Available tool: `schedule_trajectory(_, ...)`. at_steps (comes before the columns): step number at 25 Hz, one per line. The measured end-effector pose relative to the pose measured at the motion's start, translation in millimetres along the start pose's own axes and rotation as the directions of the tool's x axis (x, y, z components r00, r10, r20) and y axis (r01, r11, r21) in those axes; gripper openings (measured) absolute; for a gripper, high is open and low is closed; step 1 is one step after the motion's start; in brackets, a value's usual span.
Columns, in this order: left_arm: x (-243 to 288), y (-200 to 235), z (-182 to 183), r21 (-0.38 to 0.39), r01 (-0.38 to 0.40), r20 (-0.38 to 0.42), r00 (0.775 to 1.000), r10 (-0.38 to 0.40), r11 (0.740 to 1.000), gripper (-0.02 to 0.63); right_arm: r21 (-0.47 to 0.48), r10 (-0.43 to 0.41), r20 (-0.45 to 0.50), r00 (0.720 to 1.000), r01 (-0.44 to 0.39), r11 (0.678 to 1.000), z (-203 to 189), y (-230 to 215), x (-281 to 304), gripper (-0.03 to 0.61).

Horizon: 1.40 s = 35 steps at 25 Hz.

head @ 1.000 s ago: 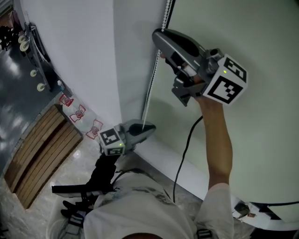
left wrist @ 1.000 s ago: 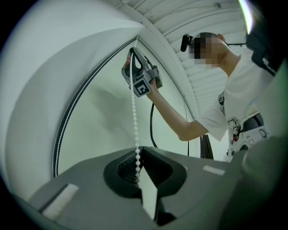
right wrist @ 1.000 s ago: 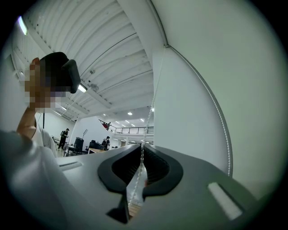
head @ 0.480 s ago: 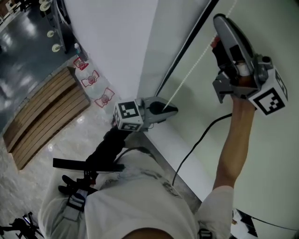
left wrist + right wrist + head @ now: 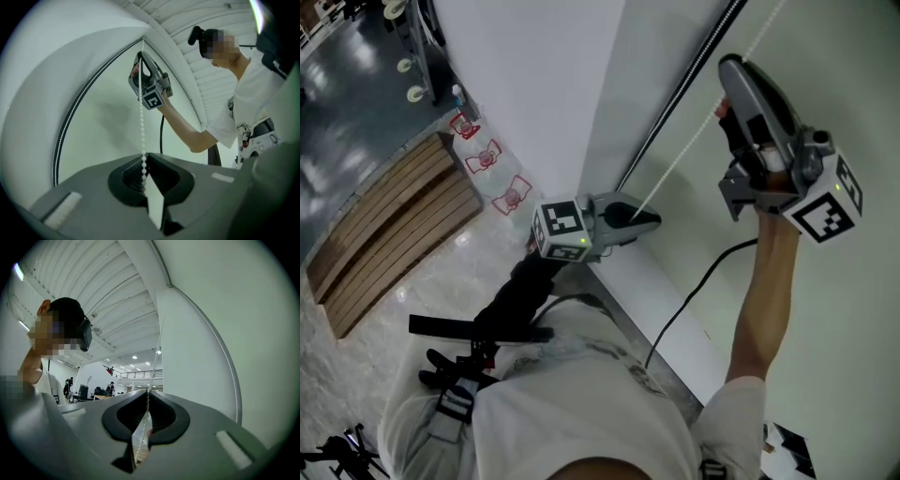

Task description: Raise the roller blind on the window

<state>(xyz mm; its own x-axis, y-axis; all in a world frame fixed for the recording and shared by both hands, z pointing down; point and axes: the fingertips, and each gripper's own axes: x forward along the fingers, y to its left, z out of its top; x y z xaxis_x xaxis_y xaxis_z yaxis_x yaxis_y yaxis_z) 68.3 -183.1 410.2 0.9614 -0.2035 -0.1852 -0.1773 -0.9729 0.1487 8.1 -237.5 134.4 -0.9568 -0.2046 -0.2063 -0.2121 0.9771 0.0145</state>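
Both grippers sit further right in the head view than a second ago, and the bead chain between them now slants where it ran nearly upright; over the last half second hardly anything has shifted. The left gripper is low and near the person's body, just above the white sill, its tip pointing right towards the window. Its own view shows the jaws drawn together on the bead chain, which enters between the tips and runs straight up from them. The right gripper is held high on an outstretched arm, far up the same strand, with a black cable hanging from it down past the sill. Its view also shows the jaws closed to a narrow slit with the chain pinched in it, beads trailing out below the tips and the strand rising above them. The chain looks taut between the two grippers. The roller blind is the pale greenish sheet filling the right of the scene behind the right gripper, bounded on its left by a dark strip. Far left, a slatted wooden panel lies on the glossy floor.
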Motion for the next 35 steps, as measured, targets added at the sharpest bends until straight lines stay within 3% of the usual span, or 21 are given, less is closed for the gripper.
schedule_trajectory(10,-8.0,-3.5,-15.8,0.007,0.0,-0.007,1.0,0.0,1.0,-0.002,0.082,-0.01,-0.071,0.997,0.016,0.997,-90.7,12.9,-14.9,0.015)
schedule_trajectory(20,-11.9,-3.3,-20.2,-0.002,-0.006,-0.013,1.0,0.006,1.0,-0.002,0.069,-0.032,-0.22,0.975,0.048,0.996,-174.2,32.8,-24.9,0.015)
schedule_trajectory(30,-12.3,-3.8,-21.9,-0.009,-0.004,-0.017,1.0,0.004,1.0,-0.002,0.115,-0.027,-0.294,0.956,0.063,0.991,-224.5,48.6,-37.0,0.015)
schedule_trajectory(35,-12.4,-2.5,-21.3,-0.005,-0.005,-0.014,1.0,0.005,1.0,-0.002,0.15,-0.034,-0.244,0.969,0.072,0.986,-223.0,42.6,-43.3,0.018)
